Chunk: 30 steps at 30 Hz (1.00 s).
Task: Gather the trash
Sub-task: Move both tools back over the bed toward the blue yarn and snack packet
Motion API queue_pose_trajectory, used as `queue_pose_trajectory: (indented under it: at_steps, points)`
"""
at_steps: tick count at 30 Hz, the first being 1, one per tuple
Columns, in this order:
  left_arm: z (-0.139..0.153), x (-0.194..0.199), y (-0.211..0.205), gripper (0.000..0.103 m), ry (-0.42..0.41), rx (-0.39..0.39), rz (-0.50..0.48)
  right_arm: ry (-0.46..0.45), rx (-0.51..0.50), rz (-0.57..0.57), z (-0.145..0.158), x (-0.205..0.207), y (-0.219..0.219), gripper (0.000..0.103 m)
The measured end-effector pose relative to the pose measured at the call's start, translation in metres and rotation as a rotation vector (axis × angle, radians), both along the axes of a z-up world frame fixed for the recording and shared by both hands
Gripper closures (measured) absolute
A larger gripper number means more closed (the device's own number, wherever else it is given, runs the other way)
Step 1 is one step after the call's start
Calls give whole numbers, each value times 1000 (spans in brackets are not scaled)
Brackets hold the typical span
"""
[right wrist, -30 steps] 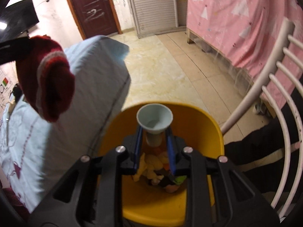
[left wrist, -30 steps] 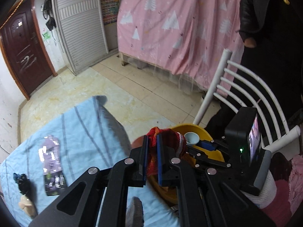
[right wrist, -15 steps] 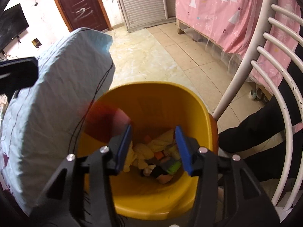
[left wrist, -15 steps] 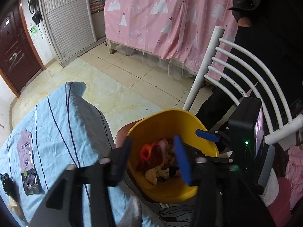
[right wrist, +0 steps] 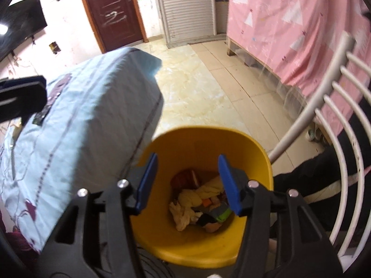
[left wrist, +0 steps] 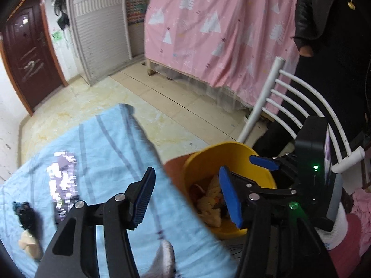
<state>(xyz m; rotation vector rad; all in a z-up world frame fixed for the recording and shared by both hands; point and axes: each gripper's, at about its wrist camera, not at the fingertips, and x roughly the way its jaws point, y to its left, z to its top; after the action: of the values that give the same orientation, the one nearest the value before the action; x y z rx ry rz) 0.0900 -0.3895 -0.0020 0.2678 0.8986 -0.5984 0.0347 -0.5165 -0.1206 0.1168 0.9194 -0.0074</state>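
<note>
Yellow bin point(right wrist: 204, 143) beside the bed holds the dropped scraps, both the left gripper point(left wrist: 187, 197) and right gripper point(right wrist: 187, 183) gape empty, so next comes reaching for the wrapper point(left wrist: 61, 185) on the blue sheet point(left wrist: 111, 143).

A dark red door point(right wrist: 111, 11) stands in a scuffed white wall beside a white slatted cabinet point(right wrist: 187, 7). Glossy beige floor tiles point(right wrist: 197, 88) run to a pink tree-print curtain point(left wrist: 220, 34). A white spindle-back chair point(left wrist: 301, 120) stands near the blue striped bed point(right wrist: 81, 125).
</note>
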Motion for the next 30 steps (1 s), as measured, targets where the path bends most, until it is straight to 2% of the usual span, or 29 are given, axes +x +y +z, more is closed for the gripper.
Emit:
queue_pose_trajectory:
  at_steps: [7,13,16,30]
  points:
    - [22,8,58,54,-59,3,79,-34,-34,67,26,12,41,51]
    - [33,24,109,54,-77,-6,170,-55,-59,144,47,24,84,50]
    - [34,32,136,54,-78,-11,215,-60,-73,183,54,31,107,45]
    - [24,65,242,54,-57,-48,393,-69,-82,339,68,61,205,44]
